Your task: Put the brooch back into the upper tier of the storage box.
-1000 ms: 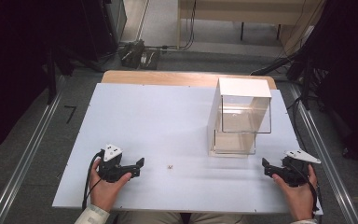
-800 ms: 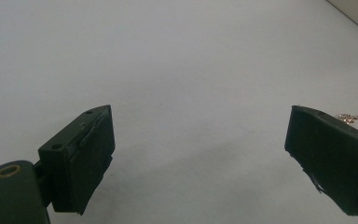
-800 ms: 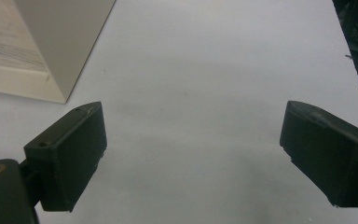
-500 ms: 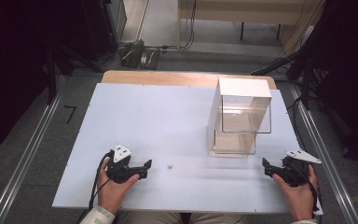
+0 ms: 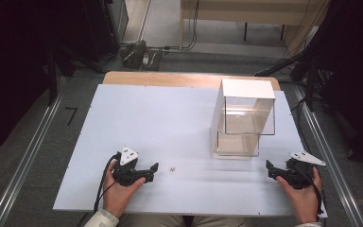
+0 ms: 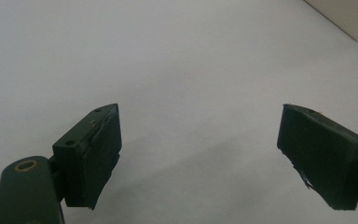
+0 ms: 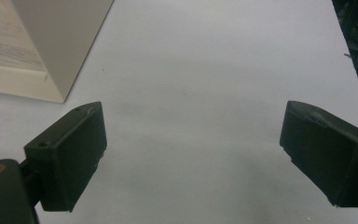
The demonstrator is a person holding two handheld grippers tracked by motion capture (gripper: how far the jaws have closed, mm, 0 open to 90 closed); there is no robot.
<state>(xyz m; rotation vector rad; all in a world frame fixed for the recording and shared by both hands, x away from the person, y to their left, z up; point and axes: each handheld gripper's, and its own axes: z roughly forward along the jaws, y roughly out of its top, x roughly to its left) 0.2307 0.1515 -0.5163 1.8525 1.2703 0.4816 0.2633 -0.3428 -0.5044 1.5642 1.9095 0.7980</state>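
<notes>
Both grippers at the near edge of the table (image 5: 137,113), a small object between them.

Board mostly bare from the left edge to the middle. Small object (image 5: 172,168), pale and too small to identify, lies near the near edge, just beside the left gripper (image 5: 152,172); jaws wide, just been closing slightly, nothing between them. Right gripper (image 5: 270,169) at the near right corner, jaws wide, holding nothing. Clear box (image 5: 243,118) with white top stands toward the right edge; contents cannot be told.
</notes>
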